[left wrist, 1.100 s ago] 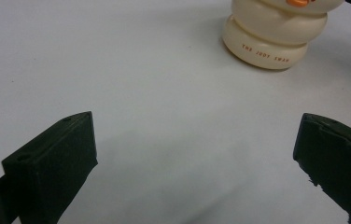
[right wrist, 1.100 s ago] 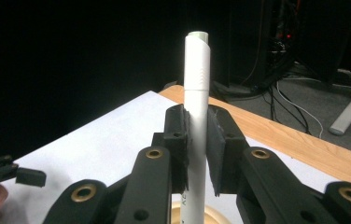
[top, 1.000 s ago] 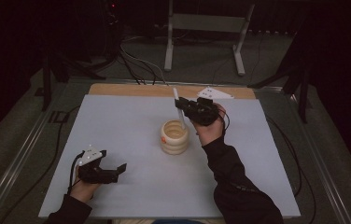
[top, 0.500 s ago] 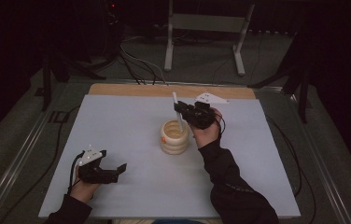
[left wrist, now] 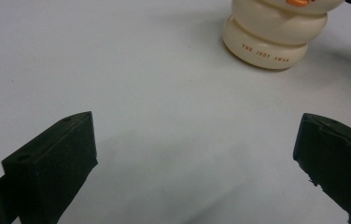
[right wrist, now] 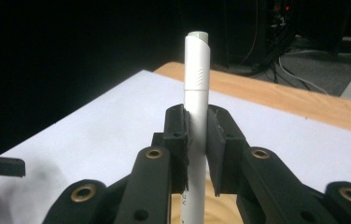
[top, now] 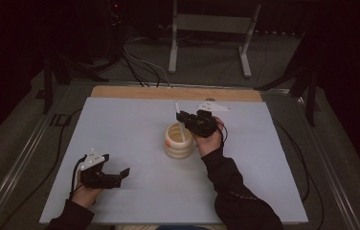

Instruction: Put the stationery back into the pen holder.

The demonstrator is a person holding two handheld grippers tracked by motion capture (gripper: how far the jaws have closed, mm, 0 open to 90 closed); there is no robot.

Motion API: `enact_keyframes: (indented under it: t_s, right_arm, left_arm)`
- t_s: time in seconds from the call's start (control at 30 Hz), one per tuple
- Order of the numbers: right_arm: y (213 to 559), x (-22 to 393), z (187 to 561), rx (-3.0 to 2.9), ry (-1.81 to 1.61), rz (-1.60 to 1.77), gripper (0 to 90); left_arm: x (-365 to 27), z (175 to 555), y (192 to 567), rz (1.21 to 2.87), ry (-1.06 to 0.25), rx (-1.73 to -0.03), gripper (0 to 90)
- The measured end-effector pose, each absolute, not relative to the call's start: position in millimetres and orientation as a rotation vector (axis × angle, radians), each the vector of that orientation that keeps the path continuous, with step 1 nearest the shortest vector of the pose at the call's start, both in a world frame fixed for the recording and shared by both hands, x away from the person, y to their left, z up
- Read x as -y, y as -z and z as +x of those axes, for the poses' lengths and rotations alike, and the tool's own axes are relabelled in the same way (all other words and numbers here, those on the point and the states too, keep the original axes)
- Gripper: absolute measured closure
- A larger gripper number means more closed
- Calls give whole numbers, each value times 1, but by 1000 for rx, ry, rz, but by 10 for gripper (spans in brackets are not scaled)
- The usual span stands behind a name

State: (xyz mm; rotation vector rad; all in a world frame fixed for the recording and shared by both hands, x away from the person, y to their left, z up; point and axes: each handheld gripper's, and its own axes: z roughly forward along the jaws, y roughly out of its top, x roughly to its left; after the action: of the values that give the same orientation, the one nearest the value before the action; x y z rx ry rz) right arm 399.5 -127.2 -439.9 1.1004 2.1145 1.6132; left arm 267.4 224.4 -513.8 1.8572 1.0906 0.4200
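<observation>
Smooth white pen clamped upright in right claw, ribbed cream holder, left claw spread wide

Two hands, one gripper each.
Left gripper rests low near the person, jaws wide apart; right gripper is held farther out, forearm extended, jaws clamped on a pen.

You work in lab-type recording space, not home or shop. Evidence: pale grey tabletop laid over wooden board, bare except for one holder. Metal rails run along both sides of your station. Loose cables trail across dark floor behind. Grey metal stand sits beyond far edge. Surroundings unlit, black; small red indicator light glows on equipment at rear.
</observation>
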Motion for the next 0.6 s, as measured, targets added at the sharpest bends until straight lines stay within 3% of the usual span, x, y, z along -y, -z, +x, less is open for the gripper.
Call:
enact_keyframes:
  t_s: [0.33, 0.43, 0.6]
  right_arm:
    - [451, 128, 401, -2174, -1565, 1167, 754]
    - [450, 127, 400, -2168, -1566, 1158, 544]
    - [442, 129, 397, -2165, -1581, 1135, 294]
  left_arm:
    - [-225, 267, 514, 1858, -420, -1090, 1]
    - [-225, 267, 514, 1856, -420, -1092, 1]
    - [-224, 267, 514, 1858, -422, -1092, 1]
